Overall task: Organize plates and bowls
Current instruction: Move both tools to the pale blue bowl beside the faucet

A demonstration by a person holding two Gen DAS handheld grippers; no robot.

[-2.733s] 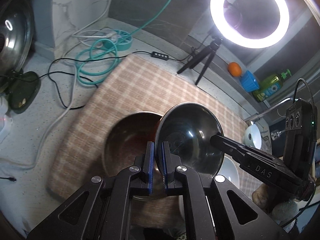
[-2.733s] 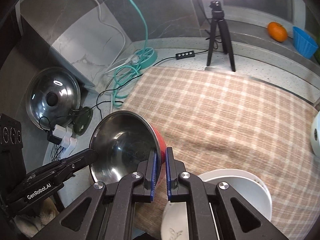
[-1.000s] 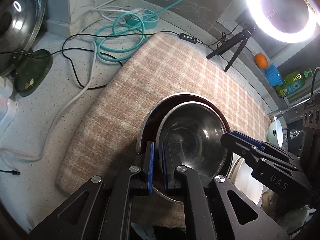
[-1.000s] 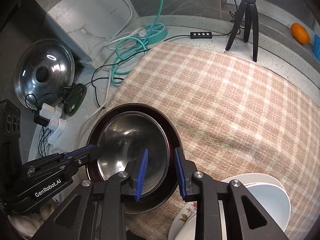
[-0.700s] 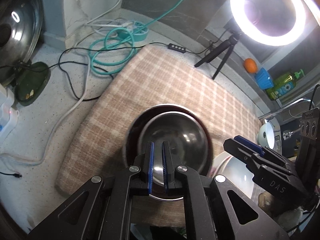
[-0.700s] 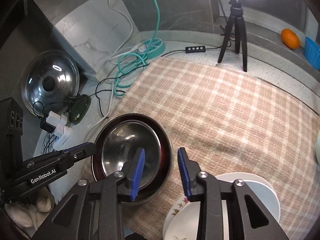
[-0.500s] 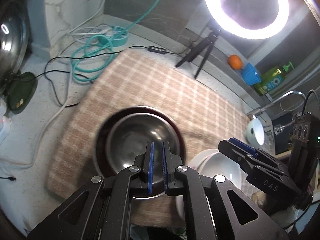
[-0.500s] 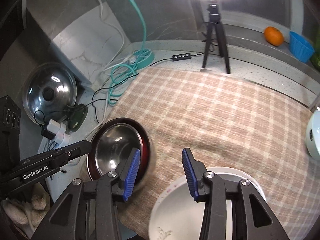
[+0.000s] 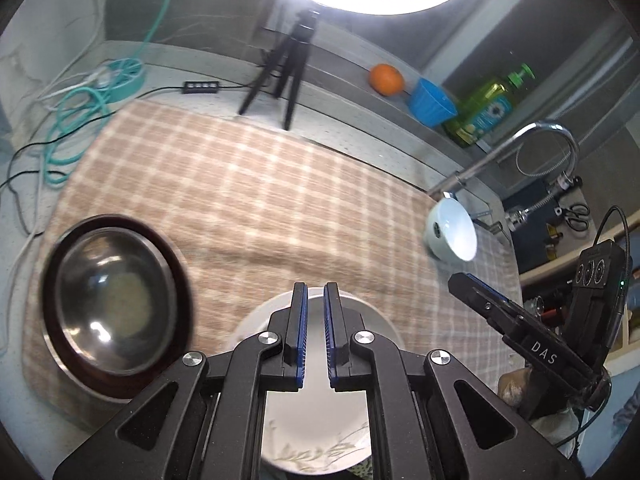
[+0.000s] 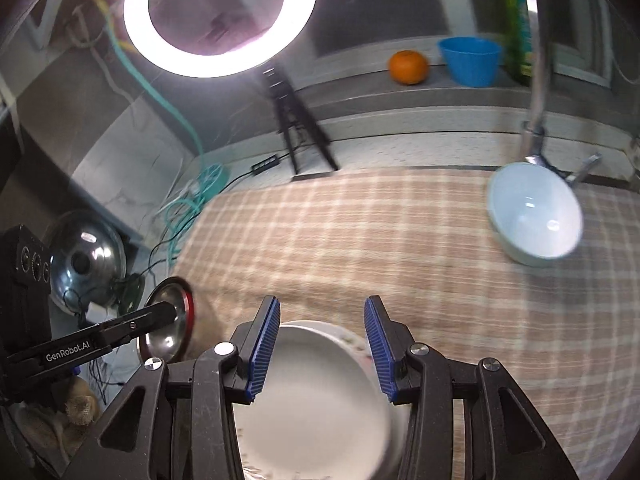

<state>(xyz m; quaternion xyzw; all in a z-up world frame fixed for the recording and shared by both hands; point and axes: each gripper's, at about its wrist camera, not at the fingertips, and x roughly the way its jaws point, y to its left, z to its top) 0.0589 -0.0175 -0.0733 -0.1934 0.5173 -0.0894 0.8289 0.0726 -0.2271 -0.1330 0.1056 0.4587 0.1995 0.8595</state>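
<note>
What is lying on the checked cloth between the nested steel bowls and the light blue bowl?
In the left wrist view, only bare checked cloth lies between the steel bowls and the light blue bowl.

A polished steel bowl (image 9: 116,304) is gleaming with mirror-like glare inside a glossy dark red-rimmed bowl (image 9: 176,264). The beige checked woven cloth (image 9: 256,200) is looking soft and matt over the speckled stone worktop (image 9: 360,136). A glazed pale-blue ceramic bowl (image 10: 534,216) is shining smoothly.

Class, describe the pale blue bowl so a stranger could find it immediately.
Start at the checked cloth covering the counter, then go to its far corner below the curved faucet. The pale blue bowl sits there alone, tilted, unlike the nested steel bowl.
</note>
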